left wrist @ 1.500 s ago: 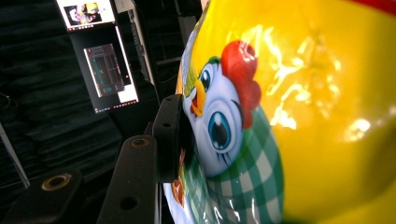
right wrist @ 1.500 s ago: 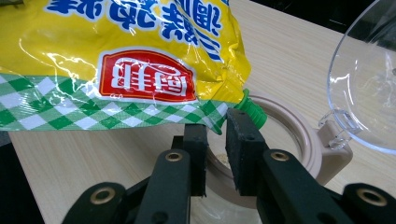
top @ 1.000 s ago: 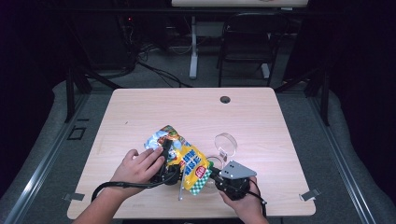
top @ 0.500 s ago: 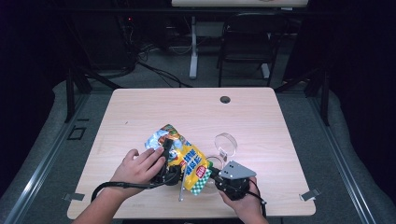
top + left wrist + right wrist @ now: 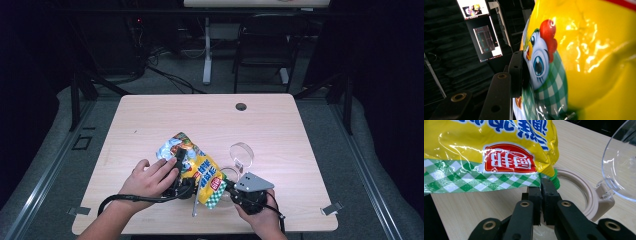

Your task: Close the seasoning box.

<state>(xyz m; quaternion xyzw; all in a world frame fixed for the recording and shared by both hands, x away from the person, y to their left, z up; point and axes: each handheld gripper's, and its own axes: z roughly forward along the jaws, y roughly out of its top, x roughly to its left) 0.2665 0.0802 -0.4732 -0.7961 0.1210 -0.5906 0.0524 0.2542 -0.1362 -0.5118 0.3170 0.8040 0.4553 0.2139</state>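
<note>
Snack bag (image 5: 197, 170) lies near the surface's (image 5: 280, 130) front edge, held between both tools. Left tool (image 5: 178, 167) clamps its middle; right tool (image 5: 541, 185), jaws just closing, pinches its green-checked corner. Clear-lidded container (image 5: 239, 159) just beside.

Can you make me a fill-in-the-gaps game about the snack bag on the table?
1. The cartoon bird on the snack bag has a ____ comb on its head.
2. The checks along the bag's edge are white and ____.
3. The right gripper pinches the bag's bottom ____.
4. The container's clear lid stands ____.

Missing words: red; green; corner; open
</note>
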